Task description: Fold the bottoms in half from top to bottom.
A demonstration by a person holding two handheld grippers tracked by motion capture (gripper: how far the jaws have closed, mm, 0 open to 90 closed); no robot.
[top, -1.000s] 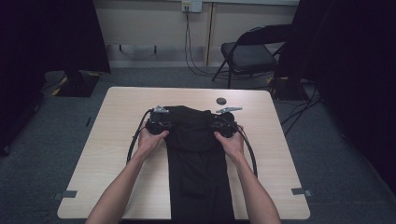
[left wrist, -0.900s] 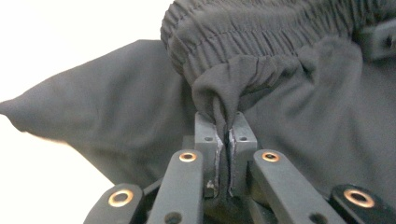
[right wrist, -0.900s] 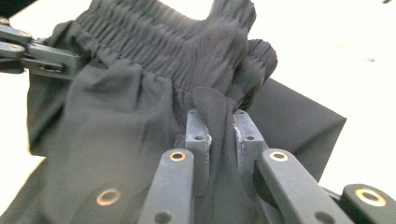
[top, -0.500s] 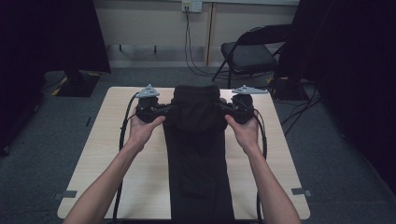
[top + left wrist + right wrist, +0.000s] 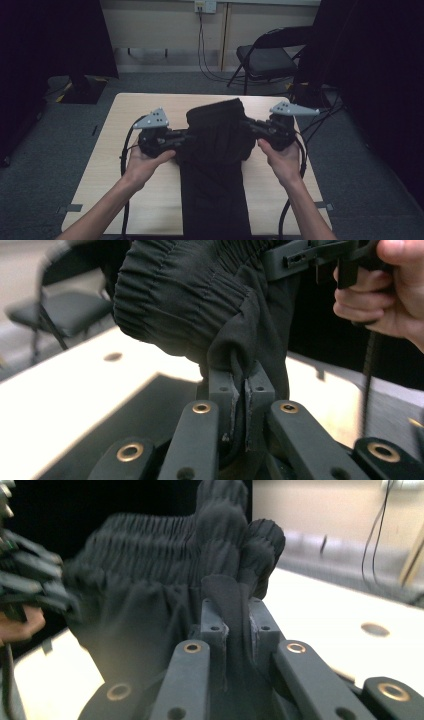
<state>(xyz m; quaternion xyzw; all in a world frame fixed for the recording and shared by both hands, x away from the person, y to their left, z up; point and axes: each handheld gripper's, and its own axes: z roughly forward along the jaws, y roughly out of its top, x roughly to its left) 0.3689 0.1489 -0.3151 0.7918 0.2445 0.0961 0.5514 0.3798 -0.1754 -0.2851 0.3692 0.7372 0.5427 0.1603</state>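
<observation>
A pair of black trousers (image 5: 216, 170) lies lengthwise on the light wooden table (image 5: 120, 165), its gathered waistband (image 5: 215, 120) lifted above the tabletop. My left gripper (image 5: 187, 137) is shut on the waistband's left side; in the left gripper view the cloth (image 5: 200, 305) is pinched between the jaws (image 5: 241, 385). My right gripper (image 5: 247, 126) is shut on the waistband's right side; the right gripper view has a fold of black cloth (image 5: 225, 600) clamped between its pads. The trouser legs hang down to the table's near edge.
A small dark round cap (image 5: 113, 356) lies on the table behind the trousers. A black folding chair (image 5: 270, 55) stands beyond the far right corner. Cables (image 5: 202, 50) hang from a wall socket. Black curtains flank both sides.
Both hands have risen with the waistband and come back toward the near side, spreading a little apart. The waistband now hangs in the air, folding the upper trousers over the legs.
</observation>
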